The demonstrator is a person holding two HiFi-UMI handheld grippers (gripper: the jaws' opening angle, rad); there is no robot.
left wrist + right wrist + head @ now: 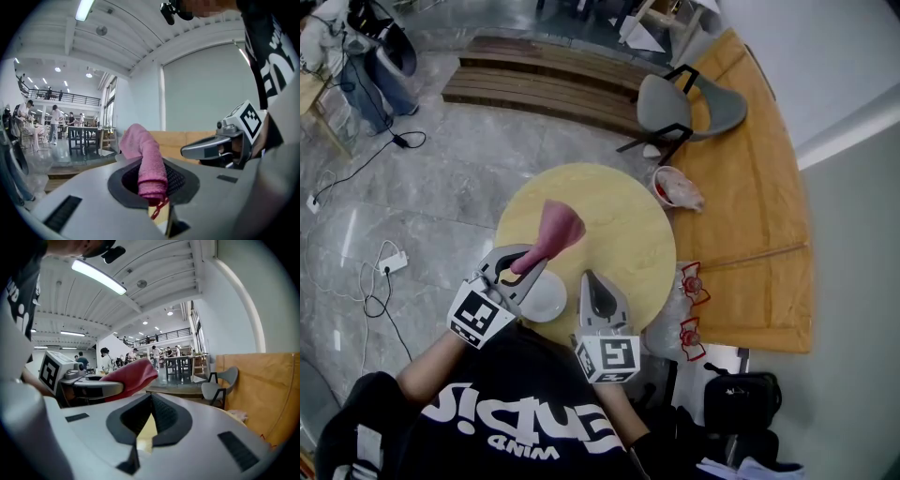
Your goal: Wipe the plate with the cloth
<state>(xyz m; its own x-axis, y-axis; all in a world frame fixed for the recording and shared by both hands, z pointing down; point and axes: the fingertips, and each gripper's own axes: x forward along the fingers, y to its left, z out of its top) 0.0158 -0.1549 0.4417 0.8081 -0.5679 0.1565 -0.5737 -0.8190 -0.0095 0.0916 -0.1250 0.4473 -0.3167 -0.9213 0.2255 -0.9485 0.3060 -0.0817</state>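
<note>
The pink cloth (555, 228) is clamped by one end between the jaws of the left gripper (521, 262). In the left gripper view the jaws are seen shut on its rolled end, and the rest of it rises beyond the tips as a loose bundle. In the head view the free end is spread over the table (623, 234), on the far side of the plate (547, 300). Whether the cloth touches the table cannot be told.

The white plate is set at the near edge of the round wooden table, just in front of the person. Its left rim is covered by the left gripper. The right gripper (588, 278) is held just to the right of the plate. Its jaws are seen brought together in its own view, with nothing between them. The two grippers are held side by side, close but apart.

Beyond the table a grey chair (670, 103) is placed against a raised wooden platform (750, 216). A clear bag (677, 188) with red and pale contents is seen at the platform's edge. Two more bags with red print (690, 281) lie just right of the table. A power strip (392, 264) and its cables lie on the grey floor to the left.
</note>
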